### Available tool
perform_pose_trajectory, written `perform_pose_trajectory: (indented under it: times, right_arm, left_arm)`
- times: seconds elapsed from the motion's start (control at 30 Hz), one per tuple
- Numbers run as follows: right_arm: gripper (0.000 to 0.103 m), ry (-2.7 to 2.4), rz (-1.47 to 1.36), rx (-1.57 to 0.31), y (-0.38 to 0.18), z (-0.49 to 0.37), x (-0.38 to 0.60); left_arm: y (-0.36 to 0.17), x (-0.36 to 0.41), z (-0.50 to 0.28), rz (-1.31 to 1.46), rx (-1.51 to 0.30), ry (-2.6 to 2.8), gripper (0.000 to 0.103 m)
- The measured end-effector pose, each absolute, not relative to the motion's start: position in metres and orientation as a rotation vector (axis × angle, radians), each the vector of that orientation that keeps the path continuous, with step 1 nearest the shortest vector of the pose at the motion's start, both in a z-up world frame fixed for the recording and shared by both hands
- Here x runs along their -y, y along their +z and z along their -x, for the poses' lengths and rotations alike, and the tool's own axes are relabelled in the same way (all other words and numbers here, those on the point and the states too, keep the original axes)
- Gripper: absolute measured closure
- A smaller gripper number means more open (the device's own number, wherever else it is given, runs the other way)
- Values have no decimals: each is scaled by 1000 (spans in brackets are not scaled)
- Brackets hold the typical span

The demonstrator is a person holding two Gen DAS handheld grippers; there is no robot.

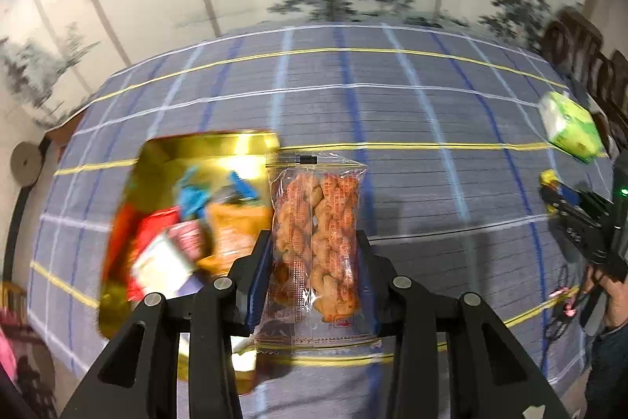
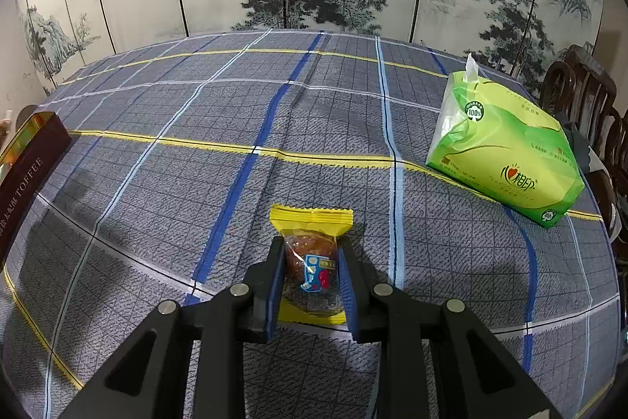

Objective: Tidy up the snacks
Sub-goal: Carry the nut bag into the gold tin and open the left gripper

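The left gripper (image 1: 314, 246) pinches a clear packet of twisted snacks (image 1: 317, 242) just right of the gold box (image 1: 165, 148) of sweets. The right gripper (image 2: 310, 262) pinches a yellow-edged snack packet (image 2: 312, 262) above the checked tablecloth (image 2: 157, 183), left of the green tissue pack (image 2: 506, 152).

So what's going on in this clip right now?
A person is sorting snacks with a handheld gripper in each hand. The left gripper is closed on a clear packet of twisted fried dough, held beside a gold-lined toffee box that already holds several wrapped snacks. The right gripper grips a yellow-edged snack packet low over the plaid tablecloth. A green tissue pack sits at the table's right side.
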State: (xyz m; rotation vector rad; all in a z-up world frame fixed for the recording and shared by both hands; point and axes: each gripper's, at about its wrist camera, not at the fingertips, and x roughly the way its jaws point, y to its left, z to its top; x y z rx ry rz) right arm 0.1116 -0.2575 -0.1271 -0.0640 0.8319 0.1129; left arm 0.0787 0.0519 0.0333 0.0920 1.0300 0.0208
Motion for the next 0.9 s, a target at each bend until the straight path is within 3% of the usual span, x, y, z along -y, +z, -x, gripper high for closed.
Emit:
perform_pose_trajectory:
  times: [0.37, 0.9]
  right_arm:
    - [77, 113, 64, -832, -127, -111, 257]
    - [77, 110, 70, -832, -127, -111, 257]
  left_arm:
    - [18, -128, -64, -32, -1077, 168, 67]
    - [-11, -157, -66, -16, -1112, 202, 67]
